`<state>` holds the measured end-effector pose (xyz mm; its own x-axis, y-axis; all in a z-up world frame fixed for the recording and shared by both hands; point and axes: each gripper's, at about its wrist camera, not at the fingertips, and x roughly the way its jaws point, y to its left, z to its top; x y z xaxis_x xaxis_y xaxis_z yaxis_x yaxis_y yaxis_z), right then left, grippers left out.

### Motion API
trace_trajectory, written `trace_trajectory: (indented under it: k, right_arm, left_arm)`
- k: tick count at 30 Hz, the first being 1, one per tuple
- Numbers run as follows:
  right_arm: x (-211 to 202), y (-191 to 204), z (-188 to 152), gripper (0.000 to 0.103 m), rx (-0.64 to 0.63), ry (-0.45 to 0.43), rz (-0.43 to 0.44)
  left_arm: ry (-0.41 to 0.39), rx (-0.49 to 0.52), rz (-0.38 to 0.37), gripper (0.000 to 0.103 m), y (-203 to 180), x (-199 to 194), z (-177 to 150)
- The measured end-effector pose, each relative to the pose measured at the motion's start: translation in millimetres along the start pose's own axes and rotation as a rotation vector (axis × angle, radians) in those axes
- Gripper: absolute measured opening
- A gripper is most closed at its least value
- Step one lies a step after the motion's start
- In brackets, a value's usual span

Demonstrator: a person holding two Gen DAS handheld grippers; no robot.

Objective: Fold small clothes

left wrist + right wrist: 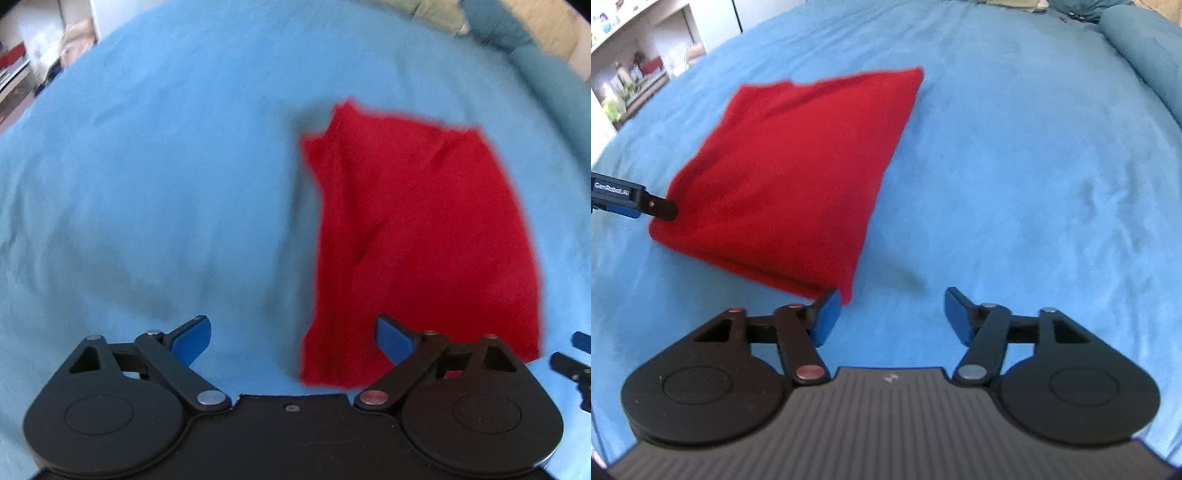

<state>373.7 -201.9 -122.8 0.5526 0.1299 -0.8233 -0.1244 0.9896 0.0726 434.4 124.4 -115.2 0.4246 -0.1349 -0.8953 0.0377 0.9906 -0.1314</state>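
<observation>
left gripper (293, 338): spread, empty | right gripper (890, 314): spread, empty | folded red garment (790, 173) flat on blue bedspread (1015, 166)

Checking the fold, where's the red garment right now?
The red garment lies folded on the blue bedspread, between the open left gripper and right gripper.

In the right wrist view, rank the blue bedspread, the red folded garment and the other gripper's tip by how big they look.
Largest to smallest as they appear:
1. blue bedspread, fills most of the view
2. red folded garment
3. left gripper, only its tip shows at the left edge, so its true size is unsure
</observation>
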Motion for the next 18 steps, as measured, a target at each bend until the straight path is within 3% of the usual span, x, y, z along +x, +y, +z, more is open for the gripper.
trace_trajectory:
  k: [1, 4, 9, 11, 13, 18]
  right_arm:
    - [-6, -5, 5, 0.103, 0.017, -0.02, 0.014]
    - [-6, -23, 33, 0.103, 0.102, -0.053, 0.083]
    - [35, -36, 73, 0.103, 0.2, 0.001, 0.192]
    - [54, -36, 78, 0.103, 0.244, 0.032, 0.228]
    - [75, -36, 79, 0.103, 0.271, 0.073, 0.254]
    - [102, -41, 79, 0.099, 0.329, 0.08, 0.299]
  left_arm:
    - [-0.03, 0.007, -0.016, 0.102, -2, -8, 7]
    - [-0.083, 0.043, -0.045, 0.103, -6, -12, 33]
    - [-0.052, 0.011, -0.169, 0.101, -6, 27, 63]
    - [-0.033, -0.023, -0.216, 0.091, -7, 46, 67]
    - [0.005, -0.046, -0.231, 0.072, -8, 64, 69]
    - [-0.004, -0.05, -0.255, 0.071, -8, 74, 67]
